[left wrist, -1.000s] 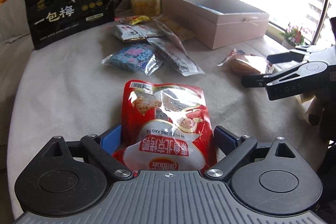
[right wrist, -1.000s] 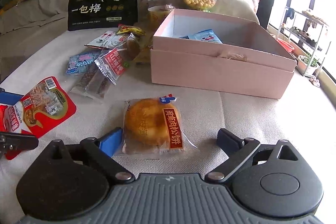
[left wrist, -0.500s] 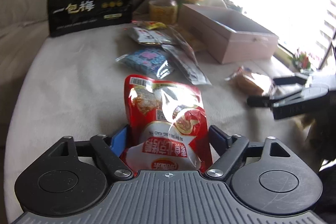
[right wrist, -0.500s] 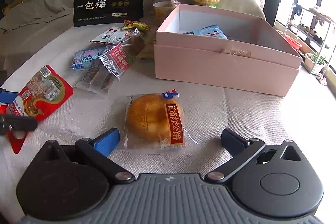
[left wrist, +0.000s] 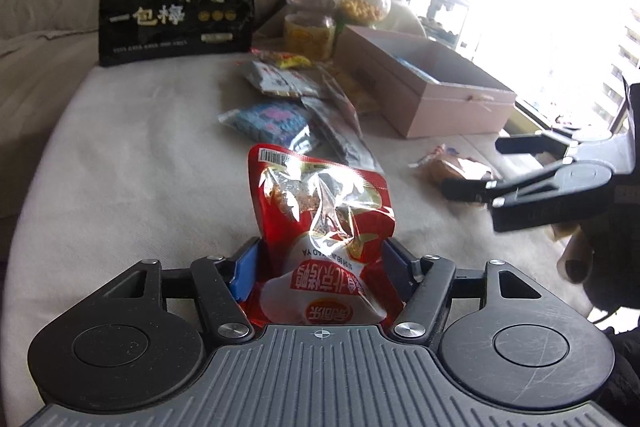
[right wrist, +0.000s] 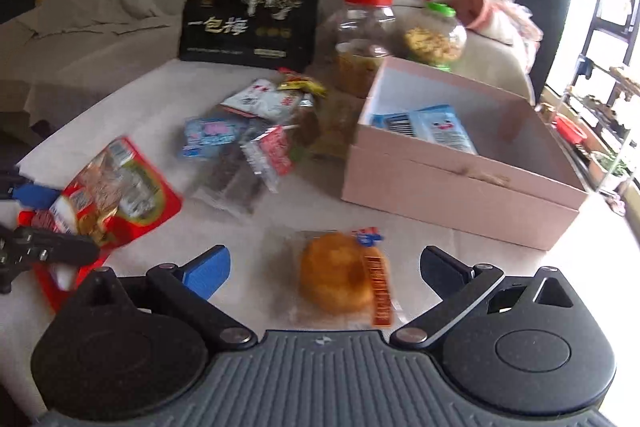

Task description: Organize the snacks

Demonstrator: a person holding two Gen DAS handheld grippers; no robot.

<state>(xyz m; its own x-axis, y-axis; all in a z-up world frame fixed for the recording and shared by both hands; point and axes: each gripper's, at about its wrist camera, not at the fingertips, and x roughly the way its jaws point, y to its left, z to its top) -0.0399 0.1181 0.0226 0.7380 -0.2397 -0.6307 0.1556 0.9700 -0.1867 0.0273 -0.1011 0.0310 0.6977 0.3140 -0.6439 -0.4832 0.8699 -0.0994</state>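
- Cloth-covered table [right wrist: 160, 95] filling the middle of both views, cleared enough at the near edge to work one snack at a time.
- Pink box [right wrist: 460, 187] at right of centre in the right wrist view, lid off and standing open, apparently the bin for sorted snacks; blue packet [right wrist: 440, 125] already lying inside against the far wall.
- Black bag [right wrist: 250, 19] propped upright at the top centre, beside two jars [right wrist: 366, 39], probably too big for the box and parked at the back.
- Loose pile of small packets [right wrist: 248, 139] in the middle, just left of the box and not yet sorted.
- Left gripper [left wrist: 320, 259] at the bottom centre of the left wrist view, jaws closing around the near end of a red pouch [left wrist: 320, 211]; blue pads at both edges, foil already crumpling and rising, so likely gripped for a lift toward the box.
- Right gripper [right wrist: 324, 267] at the bottom centre of its own view, jaws spread wide and holding nothing, straddling a wrapped round cake [right wrist: 340, 279] flat on the cloth; poised, by the look of it, for the next pick.
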